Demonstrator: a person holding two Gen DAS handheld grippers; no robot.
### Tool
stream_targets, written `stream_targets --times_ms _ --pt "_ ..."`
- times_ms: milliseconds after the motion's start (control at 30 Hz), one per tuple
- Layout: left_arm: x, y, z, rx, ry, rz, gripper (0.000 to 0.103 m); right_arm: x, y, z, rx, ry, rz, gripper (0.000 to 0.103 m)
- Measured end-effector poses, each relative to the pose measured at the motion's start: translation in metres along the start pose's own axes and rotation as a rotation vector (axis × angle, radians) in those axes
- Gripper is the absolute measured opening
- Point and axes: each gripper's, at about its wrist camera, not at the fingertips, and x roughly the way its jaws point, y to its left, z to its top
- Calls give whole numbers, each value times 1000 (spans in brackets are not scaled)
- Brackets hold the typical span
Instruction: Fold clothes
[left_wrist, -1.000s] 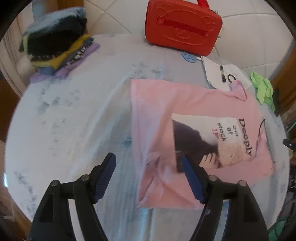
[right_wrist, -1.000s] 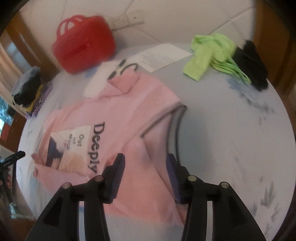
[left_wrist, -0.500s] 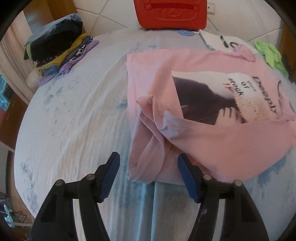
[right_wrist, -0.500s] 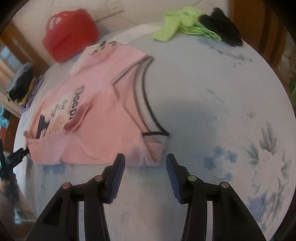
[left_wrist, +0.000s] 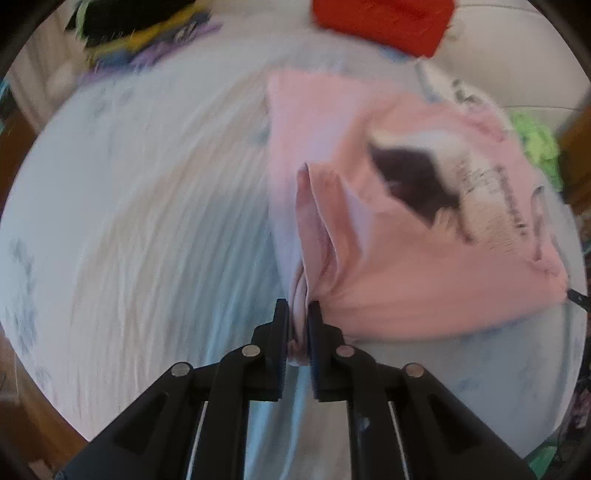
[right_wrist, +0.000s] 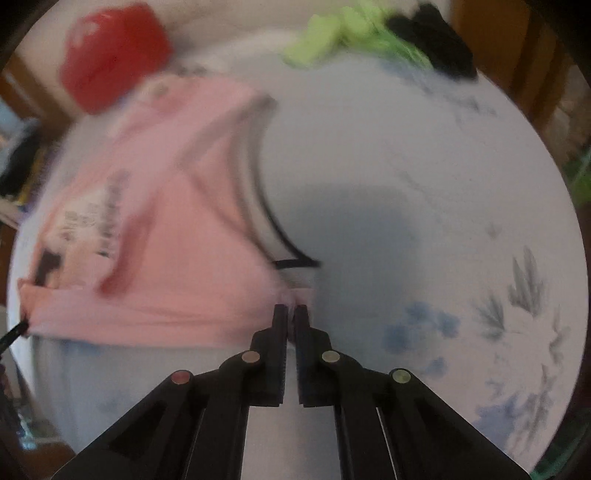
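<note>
Right now both grippers have the near edge of the pink T-shirt (left_wrist: 406, 273) pinched, so the step in hand looks like carrying that edge over to make a fold. Starting at the left of the left wrist view, the round table (left_wrist: 140, 221) is bare pale cloth; at lower centre the left gripper (left_wrist: 297, 314) has its fingers pressed on a bunched wad of pink hem, and the shirt spreads up and right with its dark print facing up. In the right wrist view the shirt fills the left half, and at lower centre the right gripper (right_wrist: 290, 314) nips the shoulder corner just below the dark-edged collar (right_wrist: 266, 206). To fold well, I would lift both corners evenly, keep the edge taut between them, and lay it down square.
</note>
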Motion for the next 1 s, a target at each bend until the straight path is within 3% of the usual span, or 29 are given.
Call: stream_targets --times_ms 33,100,133,267,333,433,633,733,867,1000 --pt "-4 1 -1 -8 3 -6 22 -3 -1 -2 1 -4 -4 13" --pt "-20 0 0 -2 -13 -13 28 -8 -2 -7 1 -13 -14 26" --pt "-31 -2 1 13 -33 -13 29 -17 1 -9 -14 -37 -24 26" --pt "-62 -18 20 72 -114 -5 32 -39 18 0 -48 -95 80 28" --pt "-62 -25 32 78 -131 -12 37 -42 31 12 -58 -107 132 28" --pt "-37 -34 43 87 -96 13 37 -39 50 33 -69 -103 169 28" --pt "4 -32 47 93 -38 64 37 -9 95 62 -96 -25 223 28" --pt "22 -23 51 97 18 64 37 14 126 62 -146 86 291 28" --pt "11 -14 69 94 14 9 37 50 151 65 -153 189 279 28" --pt "-18 -7 109 93 -83 -11 37 24 150 106 -55 6 293 31"
